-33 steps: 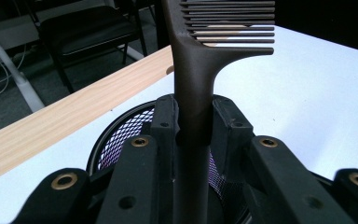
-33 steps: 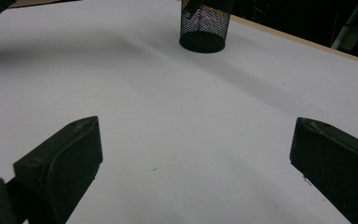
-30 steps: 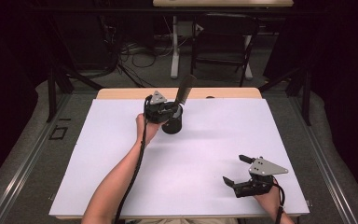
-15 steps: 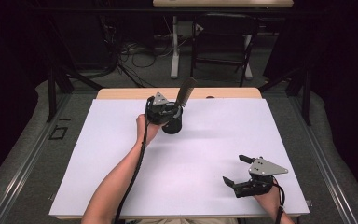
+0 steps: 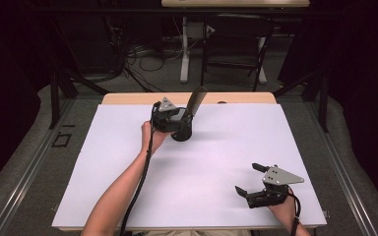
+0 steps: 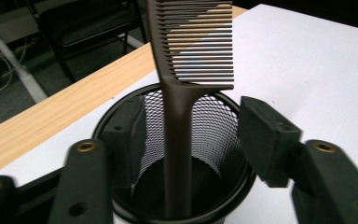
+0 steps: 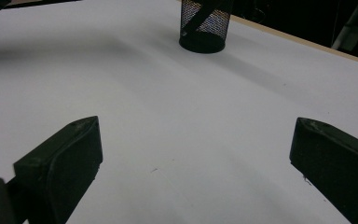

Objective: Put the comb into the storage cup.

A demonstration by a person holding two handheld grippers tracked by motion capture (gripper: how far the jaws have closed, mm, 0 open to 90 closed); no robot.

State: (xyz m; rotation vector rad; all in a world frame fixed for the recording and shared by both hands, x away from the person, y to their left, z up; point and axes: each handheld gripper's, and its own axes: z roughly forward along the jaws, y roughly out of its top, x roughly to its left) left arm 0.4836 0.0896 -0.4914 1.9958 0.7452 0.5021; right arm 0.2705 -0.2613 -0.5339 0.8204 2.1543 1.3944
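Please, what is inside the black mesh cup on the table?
A dark comb stands in the black mesh cup, handle down, teeth rising above the rim. The left gripper has one jaw inside the rim. The handle's bottom end is hidden, and the cup floor is dark.

cup (image 6: 214, 126): black wire mesh, you can see right through it
comb (image 6: 191, 42): dark matt plastic
table (image 6: 51, 121): pale wood under smooth white sheet

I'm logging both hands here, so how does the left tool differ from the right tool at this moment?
The left tool is far up the table at the mesh cup, its jaws straddling the comb; the right tool sits near the front edge over bare white table, with nothing between its jaws. Both are open.
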